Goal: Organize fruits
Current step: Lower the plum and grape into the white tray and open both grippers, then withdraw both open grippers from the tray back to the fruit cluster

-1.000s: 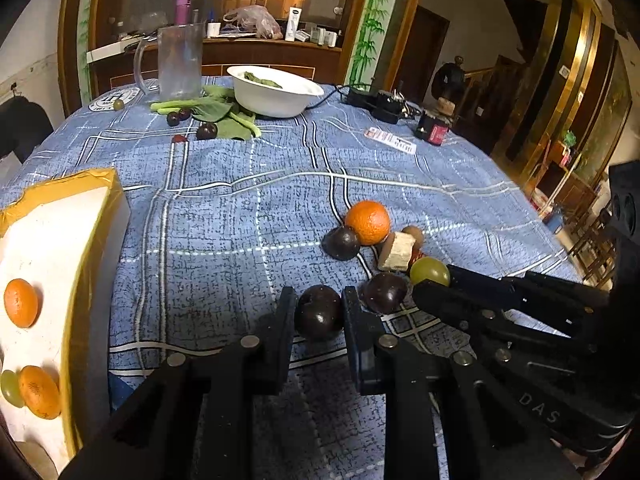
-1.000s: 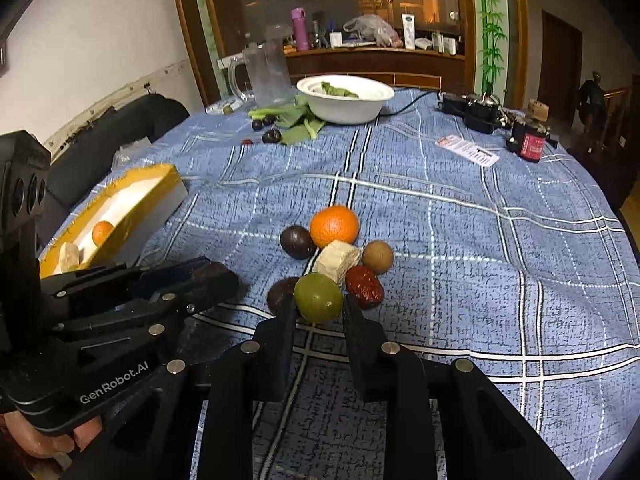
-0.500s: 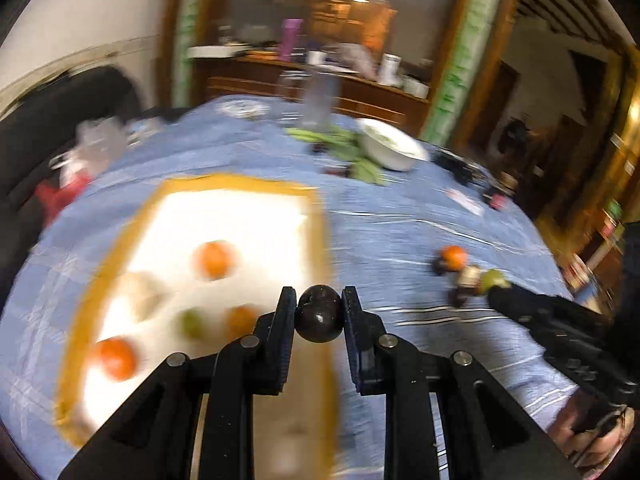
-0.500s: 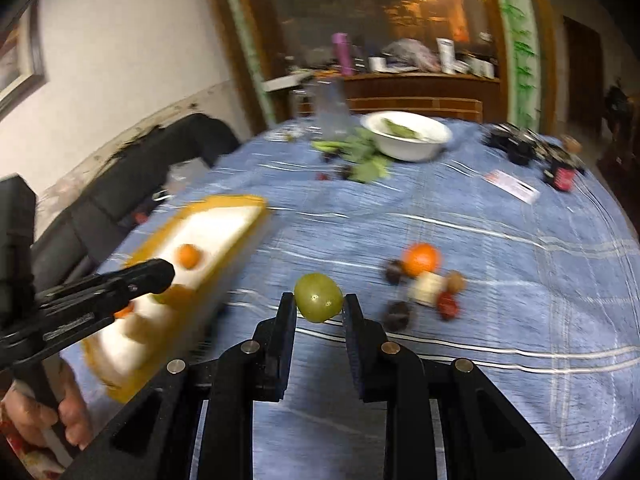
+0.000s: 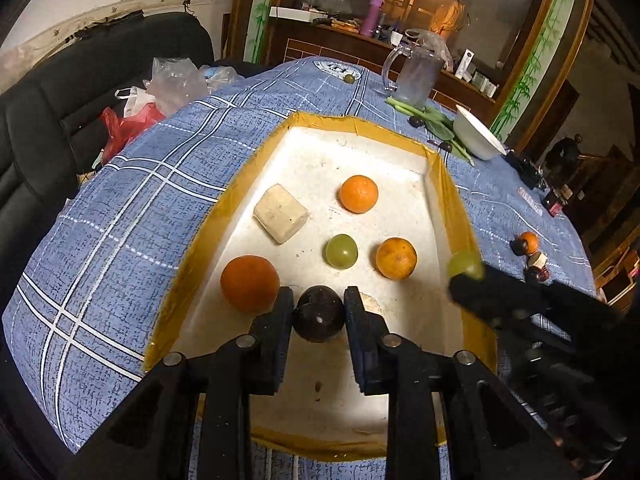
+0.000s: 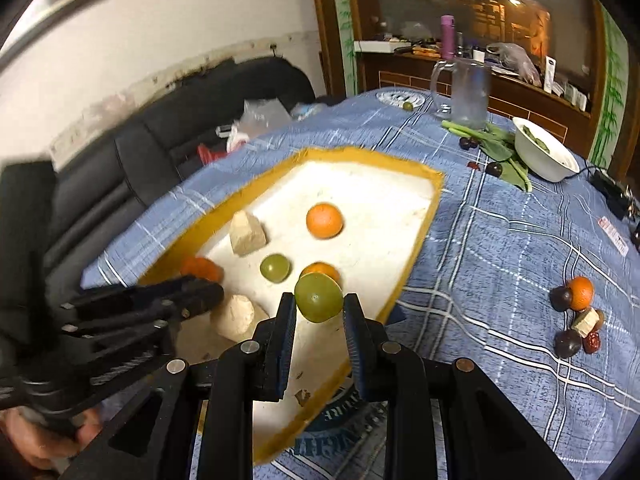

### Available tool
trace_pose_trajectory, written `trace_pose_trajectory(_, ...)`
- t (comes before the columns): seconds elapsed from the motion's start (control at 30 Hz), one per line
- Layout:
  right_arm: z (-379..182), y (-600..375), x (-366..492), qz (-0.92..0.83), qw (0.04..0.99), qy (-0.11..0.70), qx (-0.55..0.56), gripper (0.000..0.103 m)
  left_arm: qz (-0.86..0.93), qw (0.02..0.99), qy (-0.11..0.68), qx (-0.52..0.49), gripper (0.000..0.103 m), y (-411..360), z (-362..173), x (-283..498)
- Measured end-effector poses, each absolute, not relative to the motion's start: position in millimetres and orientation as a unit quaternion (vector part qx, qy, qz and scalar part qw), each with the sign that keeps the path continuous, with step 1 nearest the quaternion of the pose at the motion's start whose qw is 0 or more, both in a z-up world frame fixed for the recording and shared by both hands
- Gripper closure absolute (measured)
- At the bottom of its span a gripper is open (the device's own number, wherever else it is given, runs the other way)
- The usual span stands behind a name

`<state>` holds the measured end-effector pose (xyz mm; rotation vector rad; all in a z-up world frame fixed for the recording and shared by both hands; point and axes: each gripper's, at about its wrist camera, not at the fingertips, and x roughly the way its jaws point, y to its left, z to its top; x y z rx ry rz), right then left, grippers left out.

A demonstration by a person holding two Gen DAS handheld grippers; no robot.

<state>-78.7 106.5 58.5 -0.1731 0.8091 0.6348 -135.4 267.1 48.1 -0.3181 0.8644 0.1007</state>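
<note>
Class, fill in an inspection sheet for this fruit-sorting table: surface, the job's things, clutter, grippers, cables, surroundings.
Surface: round table under a blue checked tablecloth.
Job's things: yellow-rimmed white tray holds three oranges, a green fruit and pale blocks; a small fruit pile remains on the cloth.
Clutter: white bowl, glass pitcher, leafy greens, paper slip.
Grippers: left gripper has a dark round fruit between its opening jaws, over the tray; right gripper is shut on a green round fruit above the tray's near edge.
Cables: black cord beside the bowl.
Surroundings: black sofa with plastic bags; wooden sideboard.
</note>
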Motion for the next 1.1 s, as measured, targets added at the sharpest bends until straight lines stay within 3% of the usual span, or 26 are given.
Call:
trace_pose_trajectory(0.03,55.7,107.6,-79.6,0.302,0.866,0.389,-0.084,0.076,0.047,0.895,0.415,-0.157,0.071,268.3,48.9,-136.8)
trace_pose_trajectory(0.1,52.4,109.0,-81.2,0.303,0.863,0.396,-0.081,0.073,0.045,0.897,0.408,-0.164,0.052,271.2,51.0,-139.8)
trace_pose_trajectory(0.2,52.8,104.3,-85.4,0.300,0.866,0.392,-0.073,0.052,0.047,0.898,0.402,-0.170,0.048,273.6,55.6,-142.3)
trace_pose_trajectory(0.37,62.9,85.3,-93.8,0.288,0.877,0.383,-0.035,0.050,0.046,0.898,0.402,-0.172,0.046,267.9,61.9,-147.6)
trace_pose_trajectory(0.53,72.1,43.5,-110.6,0.238,0.904,0.352,0.043,0.031,0.054,0.914,0.381,-0.131,0.034,244.3,77.7,-156.3)
trace_pose_trajectory(0.8,64.8,-4.5,-132.0,0.171,0.923,0.336,0.078,0.030,0.053,0.934,0.351,-0.033,0.023,182.9,96.3,-170.0)
trace_pose_trajectory(1.1,69.6,-33.9,-147.5,0.157,0.929,0.320,0.099,0.029,0.049,0.941,0.336,0.005,0.022,149.1,109.7,-184.4)
